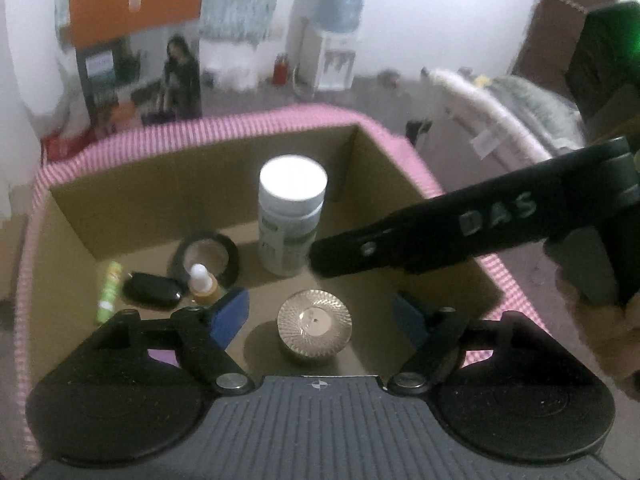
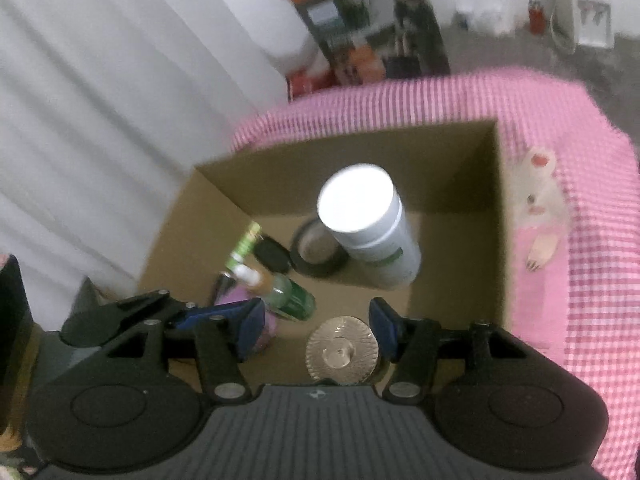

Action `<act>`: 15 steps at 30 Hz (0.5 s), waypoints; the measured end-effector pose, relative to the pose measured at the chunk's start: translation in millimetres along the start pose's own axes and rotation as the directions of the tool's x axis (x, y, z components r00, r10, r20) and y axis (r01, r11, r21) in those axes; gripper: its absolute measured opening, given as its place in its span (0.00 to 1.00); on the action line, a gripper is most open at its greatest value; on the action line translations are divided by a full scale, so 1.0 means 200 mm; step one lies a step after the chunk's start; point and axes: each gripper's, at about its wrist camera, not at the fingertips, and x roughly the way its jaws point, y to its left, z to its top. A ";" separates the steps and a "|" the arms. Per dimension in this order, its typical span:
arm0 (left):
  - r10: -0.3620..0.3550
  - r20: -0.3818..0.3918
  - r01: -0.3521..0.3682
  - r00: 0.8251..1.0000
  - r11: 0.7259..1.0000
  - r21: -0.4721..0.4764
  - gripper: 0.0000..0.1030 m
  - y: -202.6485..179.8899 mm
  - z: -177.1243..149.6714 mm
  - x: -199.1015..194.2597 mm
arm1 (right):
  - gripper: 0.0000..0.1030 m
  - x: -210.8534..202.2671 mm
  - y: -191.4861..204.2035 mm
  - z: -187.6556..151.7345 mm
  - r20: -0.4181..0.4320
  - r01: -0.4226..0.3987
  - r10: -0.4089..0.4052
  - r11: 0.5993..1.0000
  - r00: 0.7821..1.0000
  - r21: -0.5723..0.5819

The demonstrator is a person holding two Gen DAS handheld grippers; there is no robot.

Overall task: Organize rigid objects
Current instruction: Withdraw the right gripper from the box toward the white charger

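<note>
An open cardboard box (image 1: 160, 192) (image 2: 452, 168) stands on a pink checked cloth (image 2: 560, 120). On its floor are a white-capped bottle (image 1: 292, 216) (image 2: 364, 220), a black tape roll (image 1: 206, 258), a small dropper bottle (image 1: 202, 284), a black key fob (image 1: 154, 290), a green tube (image 1: 108, 294), a green glass bottle (image 2: 292, 300) and a round jar with a ribbed metallic lid (image 1: 315, 324) (image 2: 342, 350). My left gripper (image 1: 320, 318) hangs open above that jar, pads clear of it. My right gripper (image 2: 318, 330) is open too, holding nothing; its black finger (image 1: 420, 236) reaches in beside the white bottle.
A plush mouse (image 2: 538, 216) lies on the cloth right of the box. A white curtain (image 2: 100, 120) hangs at the left. A hand (image 1: 600, 328) holds the right gripper at the right edge. A poster (image 1: 136, 60) and a water dispenser (image 1: 332, 40) stand behind.
</note>
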 end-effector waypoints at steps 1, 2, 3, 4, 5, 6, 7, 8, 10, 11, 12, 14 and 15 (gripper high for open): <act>-0.003 0.020 0.003 1.000 1.000 0.008 0.82 0.00 -0.02 -0.04 | 0.60 -0.05 0.01 -0.02 0.023 -0.001 0.001 1.000 1.000 -0.002; -0.004 0.039 0.003 0.999 1.000 0.017 0.85 -0.01 -0.04 -0.08 | 0.61 -0.09 0.01 -0.04 0.048 0.002 -0.002 1.000 0.999 -0.005; -0.004 0.053 0.003 0.999 1.000 0.025 0.86 -0.01 -0.06 -0.11 | 0.62 -0.14 0.03 -0.07 0.076 0.006 -0.005 1.000 0.997 -0.010; -0.005 0.064 0.003 0.998 0.999 0.032 0.87 -0.01 -0.07 -0.13 | 0.62 -0.18 0.04 -0.09 0.095 0.010 -0.008 1.000 0.995 -0.015; -0.008 0.073 0.005 0.997 0.999 0.039 0.89 -0.02 -0.10 -0.16 | 0.62 -0.21 0.05 -0.13 0.116 0.012 -0.010 1.000 0.993 -0.018; -0.009 0.081 0.005 0.997 0.999 0.044 0.90 -0.02 -0.12 -0.18 | 0.62 -0.24 0.06 -0.16 0.132 0.013 -0.011 1.000 0.991 -0.017; -0.010 0.088 0.006 0.996 0.999 0.049 0.91 -0.03 -0.14 -0.21 | 0.62 -0.26 0.07 -0.19 0.147 0.010 -0.007 1.000 0.989 -0.015; -0.014 0.093 0.009 0.996 0.998 0.054 0.92 -0.03 -0.17 -0.22 | 0.62 -0.28 0.08 -0.23 0.162 0.003 -0.002 1.000 0.987 -0.009; -0.020 0.094 0.014 0.995 0.998 0.063 0.93 -0.04 -0.21 -0.25 | 0.62 -0.33 0.07 -0.30 0.186 -0.005 0.004 1.000 0.983 0.006; -0.024 0.092 0.018 0.995 0.998 0.067 0.93 -0.04 -0.24 -0.26 | 0.62 -0.34 0.06 -0.34 0.198 -0.010 0.006 1.000 0.980 0.017; -0.028 0.089 0.022 0.996 0.997 0.073 0.94 -0.05 -0.26 -0.27 | 0.62 -0.36 0.05 -0.37 0.208 -0.015 0.009 1.000 0.978 0.027; -0.031 0.079 0.025 0.996 0.997 0.076 0.95 -0.05 -0.30 -0.26 | 0.62 -0.38 0.04 -0.47 0.226 -0.027 0.014 0.998 0.974 0.056; -0.033 0.071 0.027 0.997 0.997 0.078 0.95 -0.06 -0.33 -0.26 | 0.62 -0.39 0.03 -0.50 0.232 -0.033 0.016 0.997 0.973 0.070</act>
